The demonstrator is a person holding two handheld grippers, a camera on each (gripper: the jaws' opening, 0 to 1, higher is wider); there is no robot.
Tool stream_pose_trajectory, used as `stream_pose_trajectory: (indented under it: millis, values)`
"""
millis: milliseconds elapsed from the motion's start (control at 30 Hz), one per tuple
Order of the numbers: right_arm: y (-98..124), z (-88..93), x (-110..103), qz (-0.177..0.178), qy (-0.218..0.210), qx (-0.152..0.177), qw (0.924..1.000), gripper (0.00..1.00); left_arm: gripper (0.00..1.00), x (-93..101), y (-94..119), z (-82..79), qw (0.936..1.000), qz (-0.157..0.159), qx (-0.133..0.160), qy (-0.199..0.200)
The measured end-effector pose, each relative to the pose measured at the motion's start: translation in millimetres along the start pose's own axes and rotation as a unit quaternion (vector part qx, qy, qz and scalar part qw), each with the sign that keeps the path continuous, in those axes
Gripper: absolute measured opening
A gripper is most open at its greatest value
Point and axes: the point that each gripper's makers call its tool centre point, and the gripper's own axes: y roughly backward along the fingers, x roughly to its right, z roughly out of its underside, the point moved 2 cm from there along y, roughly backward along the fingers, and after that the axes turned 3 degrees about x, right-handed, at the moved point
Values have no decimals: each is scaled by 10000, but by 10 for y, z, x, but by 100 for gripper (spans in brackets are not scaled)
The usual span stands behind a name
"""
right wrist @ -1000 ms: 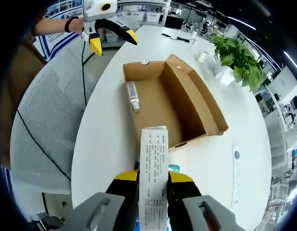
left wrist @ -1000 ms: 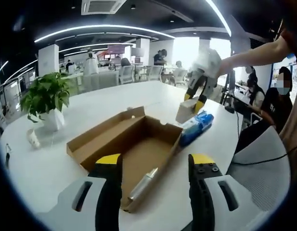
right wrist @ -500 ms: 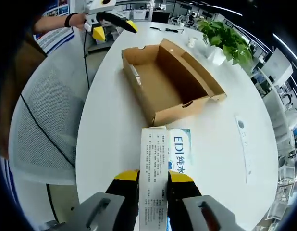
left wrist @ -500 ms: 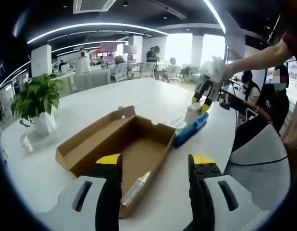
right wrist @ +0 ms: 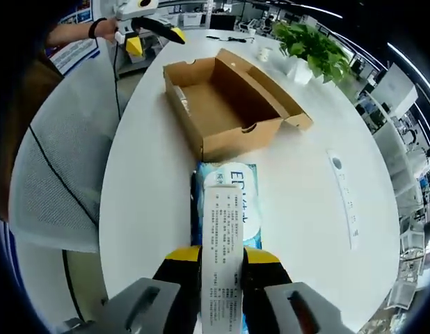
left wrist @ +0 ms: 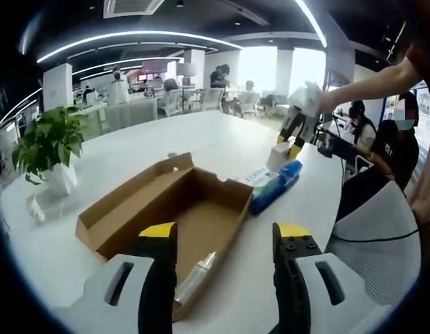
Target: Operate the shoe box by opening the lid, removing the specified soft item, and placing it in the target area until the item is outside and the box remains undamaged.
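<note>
In the right gripper view, the right gripper [right wrist: 221,261] is pinching a white box [right wrist: 222,236] with small printed text between its two yellow-tipped jaws. The text is too small to read. Under this box, a blue and white soft pack [right wrist: 227,209] is lying flat on the white table [right wrist: 305,209], just in front of the short end wall of the open cardboard shoe box [right wrist: 225,104]. On the pack I can read the letters "ED" and some Chinese characters. A long white strip [right wrist: 342,198] is lying on the table to the right of the pack.

The left gripper view is showing the same pack from the side, as a blue pack beside the shoe box [left wrist: 166,209], outside of it. This view is also showing a silver tube [left wrist: 195,278] lying inside the box near its wall. A potted plant [left wrist: 48,149] is standing on the table beyond the box. The left gripper [left wrist: 225,240] is hanging above the near end of the box with its jaws spread apart and nothing between them.
</note>
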Motion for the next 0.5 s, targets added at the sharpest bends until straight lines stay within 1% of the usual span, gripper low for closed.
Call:
stream_pose_trajectory:
  millis: [167, 300, 400, 500]
  values:
    - [38, 98, 145, 19, 1, -70, 10000, 17, 55, -47, 5, -10, 10000, -55, -23, -2]
    - [70, 205, 329, 53, -39, -130, 9999, 17, 55, -86, 13, 2, 9999, -125, -48, 39]
    - [65, 277, 447, 66, -72, -171, 9998, 17, 55, -103, 20, 19, 9998, -175, -78, 67]
    - [44, 331, 519, 55, -94, -195, 9998, 17, 55, -113, 27, 25, 9997, -216, -94, 82]
